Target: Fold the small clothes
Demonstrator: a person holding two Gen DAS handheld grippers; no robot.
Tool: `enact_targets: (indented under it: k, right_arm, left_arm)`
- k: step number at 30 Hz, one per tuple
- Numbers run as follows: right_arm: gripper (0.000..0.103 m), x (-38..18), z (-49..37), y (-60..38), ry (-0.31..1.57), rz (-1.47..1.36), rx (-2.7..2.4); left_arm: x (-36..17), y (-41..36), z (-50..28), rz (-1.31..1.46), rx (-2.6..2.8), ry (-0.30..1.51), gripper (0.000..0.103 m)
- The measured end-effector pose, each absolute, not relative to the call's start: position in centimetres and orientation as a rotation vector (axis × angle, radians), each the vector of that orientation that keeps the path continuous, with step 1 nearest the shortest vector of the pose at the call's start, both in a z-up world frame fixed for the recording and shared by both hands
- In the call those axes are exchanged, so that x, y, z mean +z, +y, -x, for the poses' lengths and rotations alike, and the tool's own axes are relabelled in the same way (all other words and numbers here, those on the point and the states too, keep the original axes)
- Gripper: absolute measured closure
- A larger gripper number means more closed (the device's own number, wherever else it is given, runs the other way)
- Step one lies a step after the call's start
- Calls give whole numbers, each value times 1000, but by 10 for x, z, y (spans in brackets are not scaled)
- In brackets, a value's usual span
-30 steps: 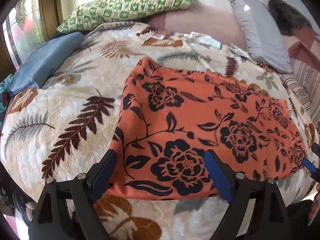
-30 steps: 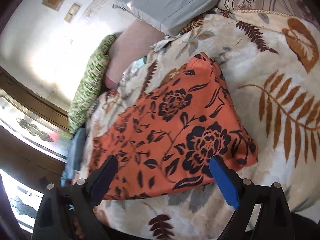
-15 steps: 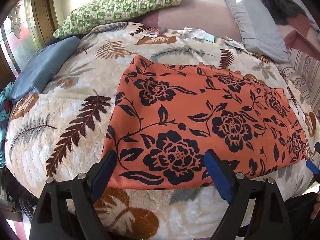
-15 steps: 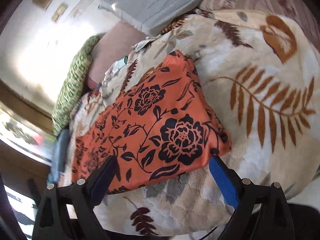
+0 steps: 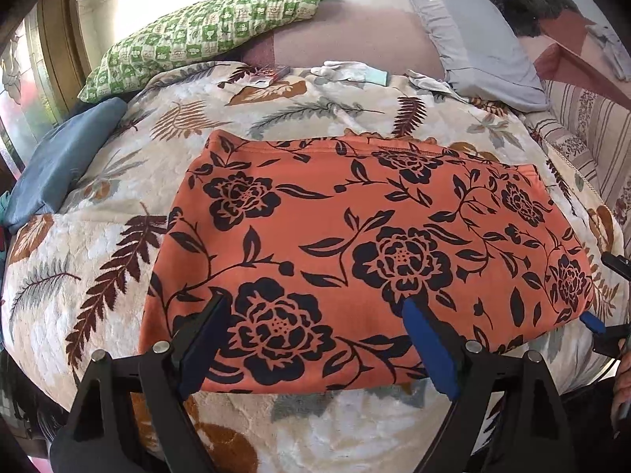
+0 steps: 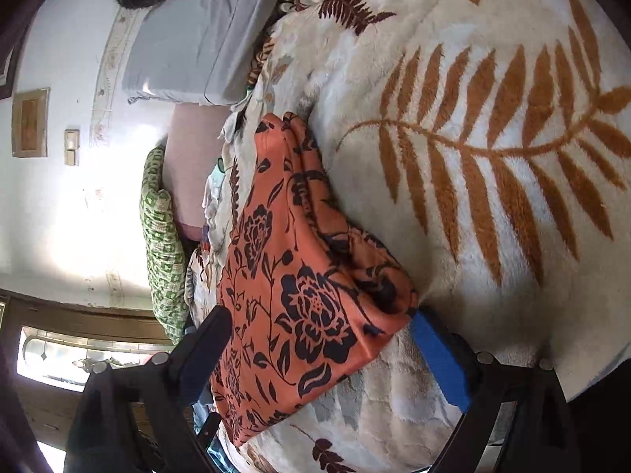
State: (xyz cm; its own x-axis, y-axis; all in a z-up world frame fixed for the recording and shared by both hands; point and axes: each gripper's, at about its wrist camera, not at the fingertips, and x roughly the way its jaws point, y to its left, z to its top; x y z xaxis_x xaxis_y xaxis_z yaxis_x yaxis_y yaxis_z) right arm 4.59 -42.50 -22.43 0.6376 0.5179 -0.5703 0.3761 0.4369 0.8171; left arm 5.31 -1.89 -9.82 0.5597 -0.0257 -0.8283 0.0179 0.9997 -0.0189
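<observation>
An orange garment with black flowers (image 5: 355,236) lies flat on the leaf-patterned blanket (image 5: 79,276). My left gripper (image 5: 315,319) hangs open over the garment's near edge, left of its middle, with the cloth below both fingers. In the right wrist view the garment (image 6: 299,287) runs away to the left, and its near right corner sits between the fingers of my right gripper (image 6: 319,327). That gripper is open, rolled sideways, and its blue pad (image 6: 437,354) is just beside the corner. The left wrist view shows the right gripper (image 5: 597,287) at the garment's right corner.
At the head of the bed lie a green checked pillow (image 5: 205,31) and a grey pillow (image 5: 473,27), with small white items (image 5: 347,71) between them. A blue cloth (image 5: 63,161) lies at the left edge, striped bedding (image 5: 583,126) at the right. A hand (image 5: 623,386) shows at the far right.
The left gripper has slid forward and right over the garment's near edge. The right gripper has rolled sideways and sunk to the near right corner, which now lies between its fingers.
</observation>
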Motion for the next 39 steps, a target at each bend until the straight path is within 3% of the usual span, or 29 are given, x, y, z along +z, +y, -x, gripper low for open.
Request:
enact_targets:
  k: [4, 7, 9, 14, 16, 18, 19, 20, 21, 22, 28, 33, 39]
  right_arm:
    - [19, -221, -63, -421, 975, -1045, 69]
    - [35, -217, -72, -417, 999, -967, 45]
    - [76, -212, -79, -407, 1038, -876, 50]
    - [77, -220, -90, -399, 1142, -756, 38]
    - [71, -215, -96, -395, 1166, -721, 39]
    - [49, -215, -98, -395, 1148, -769, 61]
    - [49, -216, -99, -392, 1142, -769, 74]
    - [52, -216, -100, -389, 1149, -732, 72]
    - [79, -214, -101, -386, 1153, -717, 73]
    - [86, -212, -101, -386, 1150, -741, 81]
    - [87, -136, -100, -338, 981, -628, 203]
    - [87, -74, -107, -240, 884, -489, 418]
    - [87, -74, -106, -108, 916, -364, 643]
  left_arm:
    - [-105, -29, -62, -7, -38, 976, 14]
    - [-116, -32, -67, -14, -17, 983, 14]
    - [-128, -34, -70, -28, 13, 1007, 14]
    - [-145, -46, -75, -130, 31, 1055, 14]
    - [-140, -42, -74, -87, 22, 1038, 14]
    - [-142, -41, -73, -91, 33, 1017, 14]
    - [-151, -43, -74, -118, 30, 1045, 14]
    - [-154, -44, -73, -142, 23, 1033, 13]
    - [-150, -44, -72, -147, 16, 1022, 13]
    - [-146, -40, -71, -126, 3, 1034, 14]
    - [-105, 14, -51, 73, 43, 946, 15]
    - [-70, 83, -23, 244, 217, 828, 15]
    - [-54, 157, 16, 366, 388, 754, 15]
